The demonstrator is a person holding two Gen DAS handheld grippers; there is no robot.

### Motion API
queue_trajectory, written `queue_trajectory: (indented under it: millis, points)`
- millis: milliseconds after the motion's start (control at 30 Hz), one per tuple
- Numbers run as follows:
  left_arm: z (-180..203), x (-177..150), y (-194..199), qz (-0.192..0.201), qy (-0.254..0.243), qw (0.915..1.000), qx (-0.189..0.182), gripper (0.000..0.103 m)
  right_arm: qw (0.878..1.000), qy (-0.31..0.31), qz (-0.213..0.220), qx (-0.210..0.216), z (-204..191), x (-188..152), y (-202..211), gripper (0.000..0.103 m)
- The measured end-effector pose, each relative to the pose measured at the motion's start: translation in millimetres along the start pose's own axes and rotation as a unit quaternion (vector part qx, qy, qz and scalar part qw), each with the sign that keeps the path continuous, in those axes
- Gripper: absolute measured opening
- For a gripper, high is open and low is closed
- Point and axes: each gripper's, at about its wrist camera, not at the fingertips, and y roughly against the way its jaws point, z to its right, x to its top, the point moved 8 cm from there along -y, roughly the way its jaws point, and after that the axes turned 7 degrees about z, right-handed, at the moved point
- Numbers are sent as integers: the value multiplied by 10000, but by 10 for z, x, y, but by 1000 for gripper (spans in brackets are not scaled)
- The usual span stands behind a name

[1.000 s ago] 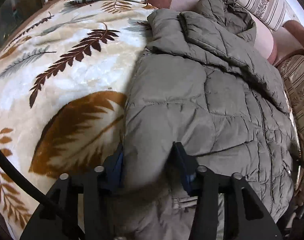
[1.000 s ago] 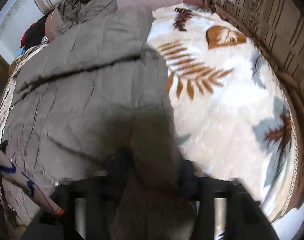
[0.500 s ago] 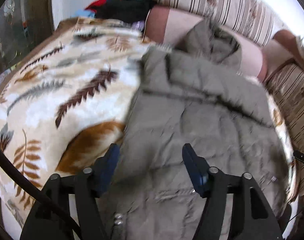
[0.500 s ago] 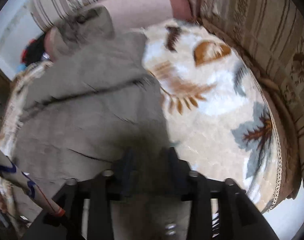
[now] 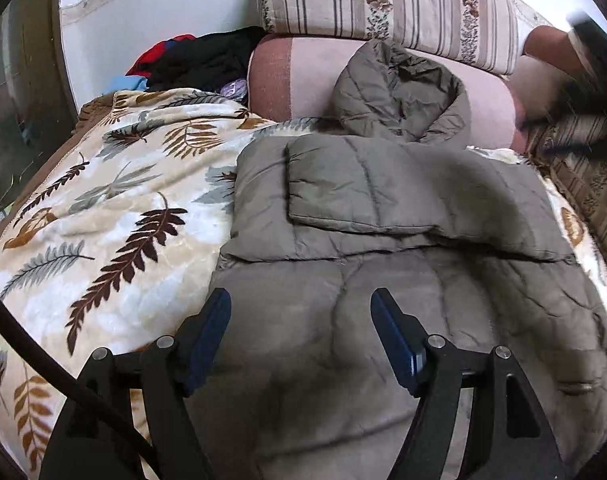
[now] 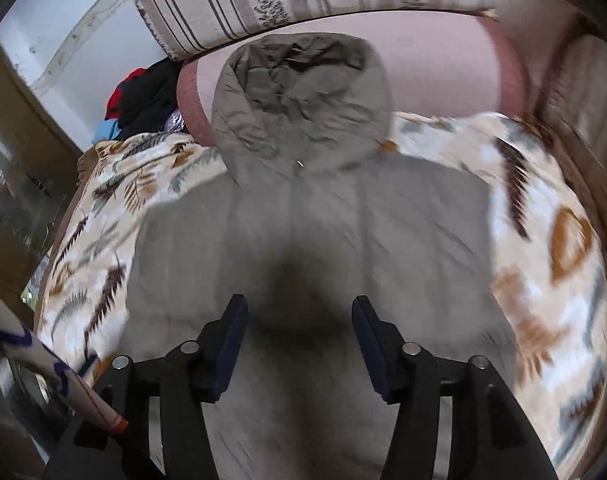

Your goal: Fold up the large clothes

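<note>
Left gripper (image 5: 299,312) view alone shows jacket's (image 5: 383,280) folded sleeve (image 5: 367,188) — sharp.

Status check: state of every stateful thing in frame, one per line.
left gripper: jaws open, empty, over the jacket's lower part.
right gripper: jaws open, empty, over the jacket.
jacket: lying on the blanket, sleeve folded across the chest.
hood: unfolded, resting against the pink bolster.
blanket: spread flat under the jacket.
clothes pile: heaped, unfolded, behind the blanket.
</note>
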Motion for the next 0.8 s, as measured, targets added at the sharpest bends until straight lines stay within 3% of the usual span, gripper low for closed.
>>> queue_trajectory:
  millis: [100,200,400,600,700,733,767,800]
  points:
    - [-89,-67,-144,-15,-21,10000,38,71,9998,-82,120,-163,-144,563,-365,72]
    - [-165,-163,-297,-129,36,9999,-48,71,9987,-296,316,-257,-227,1109,-649,76]
    - [-193,-262,-476,-368,189,9984,-376,75,9880,-1272,867,107,-297,2141,-1171,88]
    - [-184,-308,-568,-505,234,9972,-501,80,9705,-2161,1038,233,-279,2596,-1748,88]
    - [-183,-325,-597,-542,250,9969,-515,83,9733,-2116,894,35,-273,2656,-2033,88]
    - [-189,-329,-602,-553,257,9968,-519,83,9759,-2025,805,-80,-261,2639,-2119,84]
    - [-188,-330,-604,-559,259,9967,-520,84,9787,-1912,738,-152,-254,2614,-2176,64]
    - [-189,-332,-607,-567,261,9967,-520,84,9812,-1806,662,-154,-259,2593,-2215,31]
